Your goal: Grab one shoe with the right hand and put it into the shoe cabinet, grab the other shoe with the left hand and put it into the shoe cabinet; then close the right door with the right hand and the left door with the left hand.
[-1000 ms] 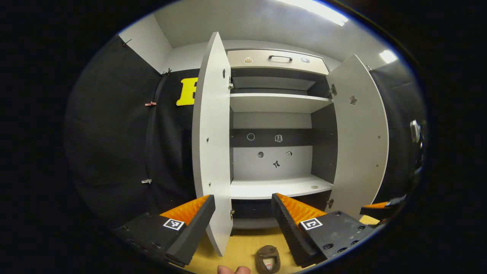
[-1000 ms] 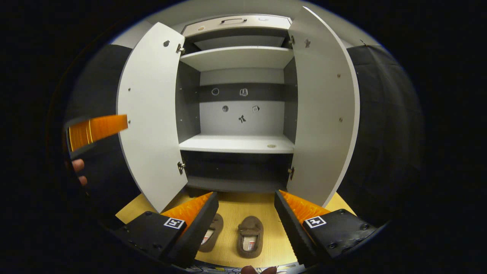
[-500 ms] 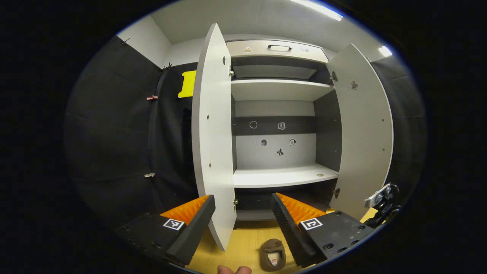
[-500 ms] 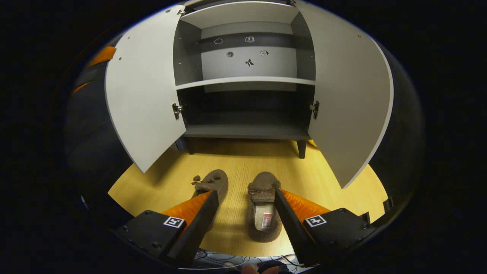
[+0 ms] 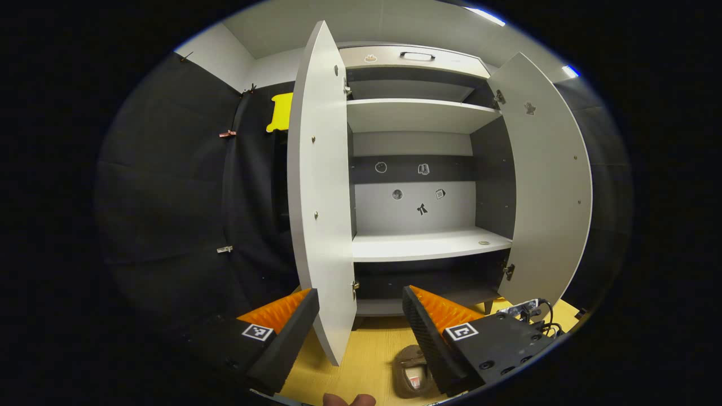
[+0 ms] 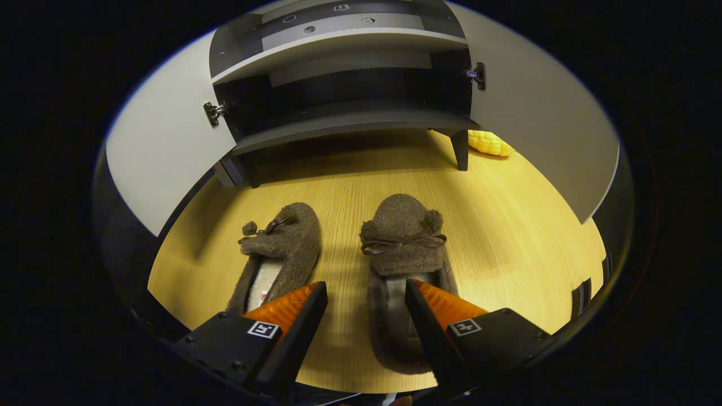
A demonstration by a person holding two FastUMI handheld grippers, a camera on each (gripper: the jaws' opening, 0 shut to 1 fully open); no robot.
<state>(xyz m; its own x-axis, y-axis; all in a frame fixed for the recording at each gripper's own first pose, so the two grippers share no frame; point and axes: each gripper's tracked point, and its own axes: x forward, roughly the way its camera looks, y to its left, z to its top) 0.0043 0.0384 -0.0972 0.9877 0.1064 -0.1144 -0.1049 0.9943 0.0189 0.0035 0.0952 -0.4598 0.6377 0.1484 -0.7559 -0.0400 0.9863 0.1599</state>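
Note:
Two brown fuzzy slippers lie side by side on the wooden floor in front of the shoe cabinet [image 6: 350, 121]. In the right gripper view, the right slipper [image 6: 403, 248] has a bow and the left slipper [image 6: 279, 248] lies beside it. My right gripper [image 6: 365, 293] hovers open low over them, its right finger over the right slipper's heel opening and its left finger by the left slipper's heel. In the left gripper view, my left gripper [image 5: 361, 299] is open and held higher, facing the cabinet [image 5: 423, 248], whose left door [image 5: 321, 186] and right door [image 5: 550, 180] stand open. One slipper [image 5: 412, 372] peeks out beside its right finger.
The cabinet's white shelves [image 5: 428, 115] hold nothing; a small round thing [image 5: 484, 243] lies on the middle shelf. A yellow object [image 6: 489, 142] lies on the floor by the cabinet's right leg [image 6: 461, 151]. The other gripper's device with cables [image 5: 530, 313] appears low right.
My right gripper has dropped and tilted down towards the slippers, which now loom large under its fingers. The left gripper view has tilted slightly downward.

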